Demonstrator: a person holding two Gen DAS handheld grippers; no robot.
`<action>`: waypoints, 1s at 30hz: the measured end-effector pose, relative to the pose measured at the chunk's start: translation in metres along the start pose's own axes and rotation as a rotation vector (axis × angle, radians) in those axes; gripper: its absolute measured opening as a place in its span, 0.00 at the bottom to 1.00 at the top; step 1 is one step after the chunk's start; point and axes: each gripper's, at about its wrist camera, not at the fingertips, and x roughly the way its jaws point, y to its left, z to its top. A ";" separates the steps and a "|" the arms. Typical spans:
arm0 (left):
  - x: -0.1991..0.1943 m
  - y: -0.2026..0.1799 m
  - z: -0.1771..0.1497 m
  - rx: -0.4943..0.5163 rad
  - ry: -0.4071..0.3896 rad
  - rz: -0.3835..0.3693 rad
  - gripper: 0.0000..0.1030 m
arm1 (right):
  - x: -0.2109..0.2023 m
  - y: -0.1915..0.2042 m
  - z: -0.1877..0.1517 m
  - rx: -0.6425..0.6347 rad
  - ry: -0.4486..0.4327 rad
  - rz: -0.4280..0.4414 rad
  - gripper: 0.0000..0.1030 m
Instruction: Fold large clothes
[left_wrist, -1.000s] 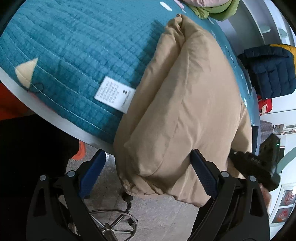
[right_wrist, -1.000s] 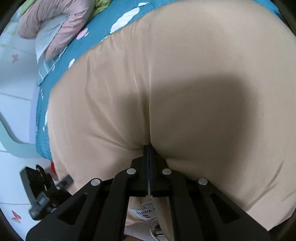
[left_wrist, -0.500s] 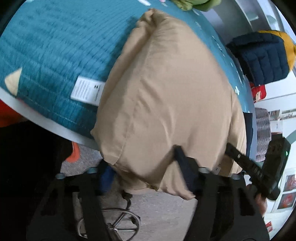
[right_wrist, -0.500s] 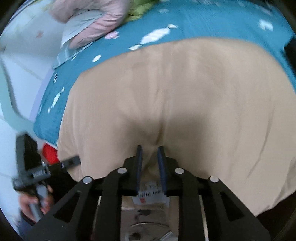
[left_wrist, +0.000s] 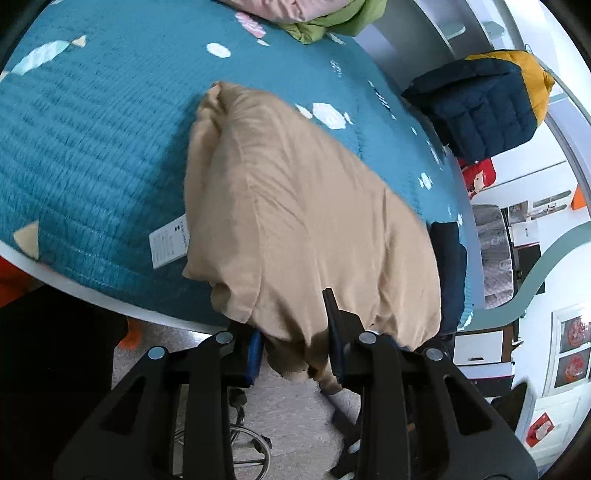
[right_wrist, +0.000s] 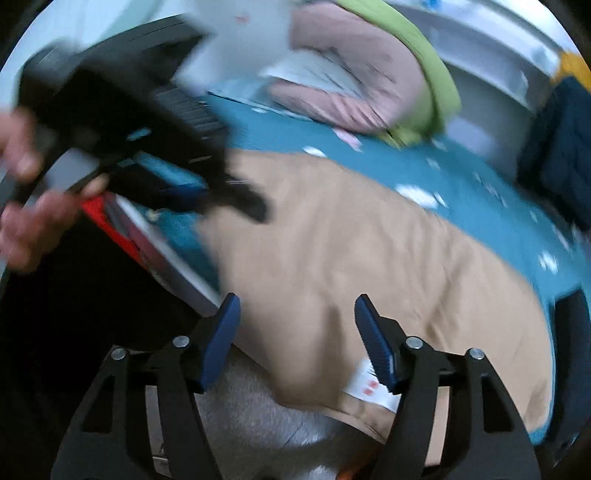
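While my left claw (left_wrist: 295, 332) has just been closing on the hanging hem of the tan garment (left_wrist: 306, 221), the pads press the cloth from both sides at the near edge of the tabletop (left_wrist: 110, 295). My right claw (right_wrist: 295, 332) has just been opening; its jaws stand wide with nothing pinched, the tan cloth lying beyond and beneath them. In the right view my left hand (right_wrist: 22, 206) shows blurred at upper left on its claw's handle. The garment lies bunched lengthwise across the teal quilted cover (left_wrist: 92, 140), its near end drooping over the rim. I judge this a re-grip between folds: one hand takes the hem as the other lets go. The next move likely calls for the free claw to find a second corner of the hem, so both can lift it evenly. A pink and green heap (left_wrist: 306, 14) sits at the far edge; a navy and yellow jacket (left_wrist: 480, 103) rests off to the right, beside white walls with pictures.
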 end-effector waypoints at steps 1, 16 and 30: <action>0.000 -0.003 0.001 0.006 0.002 -0.001 0.28 | 0.001 0.006 0.001 -0.027 -0.011 -0.013 0.63; 0.005 0.003 0.017 0.047 0.082 -0.028 0.28 | 0.076 0.041 0.018 -0.182 -0.067 -0.187 0.58; -0.083 -0.025 0.034 0.086 -0.204 -0.151 0.84 | 0.033 -0.048 0.042 0.262 -0.070 -0.062 0.16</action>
